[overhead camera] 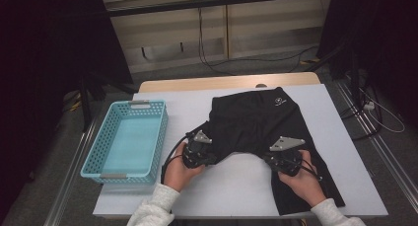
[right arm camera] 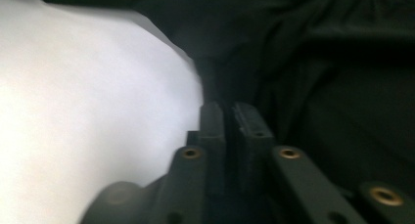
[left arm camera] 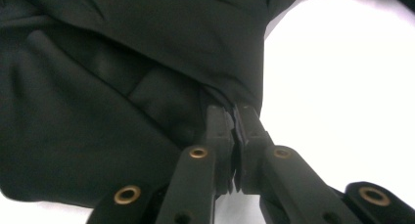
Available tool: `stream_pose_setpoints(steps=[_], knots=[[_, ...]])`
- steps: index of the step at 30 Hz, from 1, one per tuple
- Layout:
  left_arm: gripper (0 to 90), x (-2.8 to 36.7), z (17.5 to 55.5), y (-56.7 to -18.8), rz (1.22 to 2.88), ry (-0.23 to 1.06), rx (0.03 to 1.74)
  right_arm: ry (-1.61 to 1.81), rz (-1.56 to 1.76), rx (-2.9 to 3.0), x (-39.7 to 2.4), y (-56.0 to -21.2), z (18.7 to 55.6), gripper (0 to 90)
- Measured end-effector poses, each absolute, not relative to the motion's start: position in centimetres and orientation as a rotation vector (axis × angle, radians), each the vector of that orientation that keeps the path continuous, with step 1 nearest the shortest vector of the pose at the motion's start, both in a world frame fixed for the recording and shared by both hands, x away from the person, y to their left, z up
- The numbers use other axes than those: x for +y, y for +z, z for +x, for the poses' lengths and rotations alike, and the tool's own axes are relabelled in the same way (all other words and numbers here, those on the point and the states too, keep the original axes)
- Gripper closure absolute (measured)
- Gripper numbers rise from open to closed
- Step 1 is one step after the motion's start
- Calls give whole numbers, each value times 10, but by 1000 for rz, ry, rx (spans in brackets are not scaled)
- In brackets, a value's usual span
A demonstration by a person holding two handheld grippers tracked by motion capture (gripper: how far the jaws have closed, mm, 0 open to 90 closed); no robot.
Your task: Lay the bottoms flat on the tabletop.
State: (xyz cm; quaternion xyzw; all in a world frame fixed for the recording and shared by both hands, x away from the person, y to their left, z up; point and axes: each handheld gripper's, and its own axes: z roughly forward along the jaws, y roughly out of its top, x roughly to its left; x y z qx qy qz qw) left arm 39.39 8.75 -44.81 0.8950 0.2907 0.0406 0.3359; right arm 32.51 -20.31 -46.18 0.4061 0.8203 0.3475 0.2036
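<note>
a pair of black shorts [overhead camera: 259,125] lies spread flat on the white cover of the bench [overhead camera: 236,186], waistband toward the far edge with a small white logo near it, the 2 legs pointing back toward the person. the garment sits in the middle and right part of the bench, and its right leg runs down almost to the near edge.

the left tongs [overhead camera: 209,154] are at the hem of the shorts' left leg, held in the person's left hand [overhead camera: 178,170]. in the left gripper view the 2 black jaws of the left tongs [left arm camera: 235,117] are pressed together with a fold of black fabric pinched between their tips, so they are closed on the shorts.

the right tongs [overhead camera: 268,158] are at the inner edge of the right leg, in the right hand [overhead camera: 305,180]. in the right gripper view the right tongs [right arm camera: 225,109] have their jaws close together with a narrow dark gap between them; the picture is blurred, and whether fabric is clamped there cannot be told. the tips sit right at the edge where black cloth meets white cover.

a light blue perforated plastic basket [overhead camera: 98,159] stands on the left part of the bench, apart from the shorts.
</note>
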Motion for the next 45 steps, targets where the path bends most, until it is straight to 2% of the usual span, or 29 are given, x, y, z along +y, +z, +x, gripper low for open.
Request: stream_pose_setpoints(steps=[4,10,14,18,28,34,36,37,38,45], knots=[[877,92,397,-441,2269,71,791,1023,1066,2274,-191,-453,330,639],[877,100,404,-429,2190,41,826,1051,1007,2281,-170,-449,348,531],[877,101,409,-423,2159,32,831,1052,954,2297,-156,-452,358,527],[877,100,416,-419,2133,42,844,1070,911,2345,-145,-458,365,584],[878,97,431,-411,2095,66,860,1077,773,2385,-120,-453,368,605],[877,98,436,-409,2083,73,871,1029,878,2411,-119,-468,385,633],[877,99,438,-408,2078,83,880,1063,906,2414,-121,-469,387,730],[878,99,439,-408,2071,87,882,1051,892,2418,-121,-468,386,835],[878,99,439,-407,2066,78,889,1046,874,2430,-122,-468,386,875],[879,96,445,-399,2058,99,880,1087,929,2453,-136,-459,382,897]])
